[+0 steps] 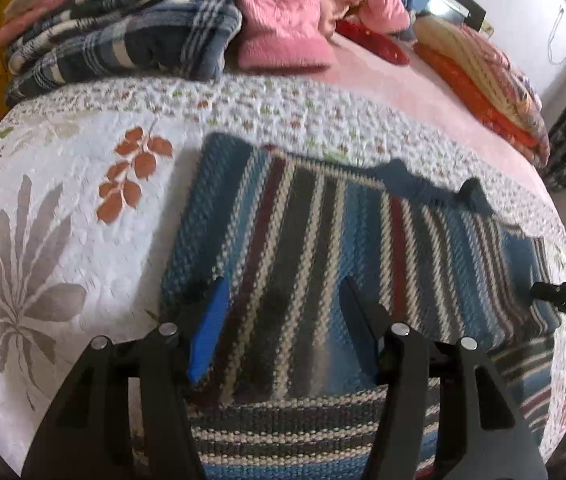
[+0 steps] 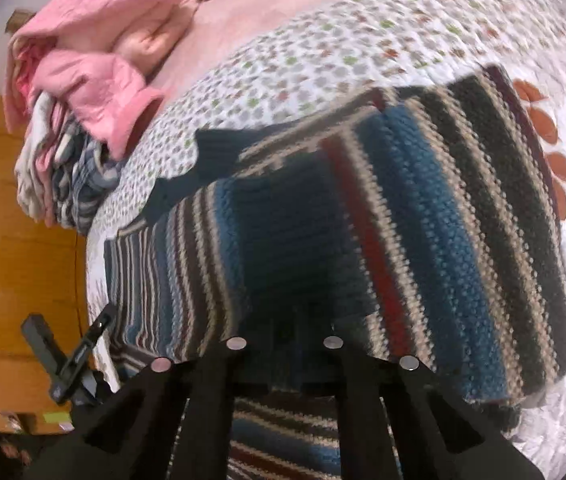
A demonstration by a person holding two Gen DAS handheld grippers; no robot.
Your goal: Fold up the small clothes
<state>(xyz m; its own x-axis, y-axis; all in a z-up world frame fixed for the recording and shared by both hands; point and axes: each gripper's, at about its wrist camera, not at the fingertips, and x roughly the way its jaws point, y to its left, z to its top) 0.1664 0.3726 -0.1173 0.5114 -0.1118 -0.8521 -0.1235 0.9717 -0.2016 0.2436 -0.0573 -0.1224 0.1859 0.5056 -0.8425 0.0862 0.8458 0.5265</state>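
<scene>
Folding the striped knit sweater [image 1: 323, 248], which lies partly doubled on the floral quilt [image 1: 63, 200] of the bed, I hold my left fingers [image 1: 283, 320] apart just above its near fold, while my right fingers [image 2: 287, 332] sit buried in the knit, whether closed I cannot tell. Best done by keeping both edges level and square; the plaid pile [image 1: 123, 36] and pink jacket [image 1: 283, 20] lie well apart, obstructing nothing.
</scene>
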